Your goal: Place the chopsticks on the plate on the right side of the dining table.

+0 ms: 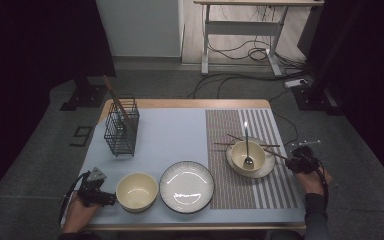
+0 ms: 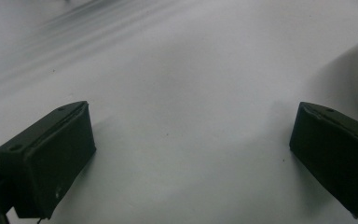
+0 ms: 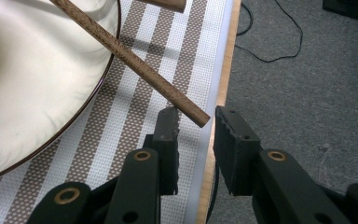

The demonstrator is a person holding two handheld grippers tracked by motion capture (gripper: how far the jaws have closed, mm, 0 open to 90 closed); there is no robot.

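A wooden chopstick (image 3: 130, 58) lies slanted across the rim of a cream plate (image 3: 42, 93), its end sticking out over the striped placemat (image 3: 135, 126). My right gripper (image 3: 196, 123) has that end between its two jaws, with a gap on either side, so the pads do not press on it. In the high view the right gripper (image 1: 291, 162) is at the table's right edge, beside the plate (image 1: 267, 167) that carries a small bowl (image 1: 240, 155) with a spoon (image 1: 247, 142). My left gripper (image 2: 191, 135) stands open over the pale blue mat, empty, near an empty cream bowl (image 1: 136, 191).
A second chopstick (image 1: 247, 145) lies across the same plate. A wide ribbed plate (image 1: 186, 186) sits at front centre. A black wire basket (image 1: 122, 127) holding chopsticks stands at the back left. The table edge (image 3: 214, 154) runs right under my right gripper, with grey floor and cables beyond.
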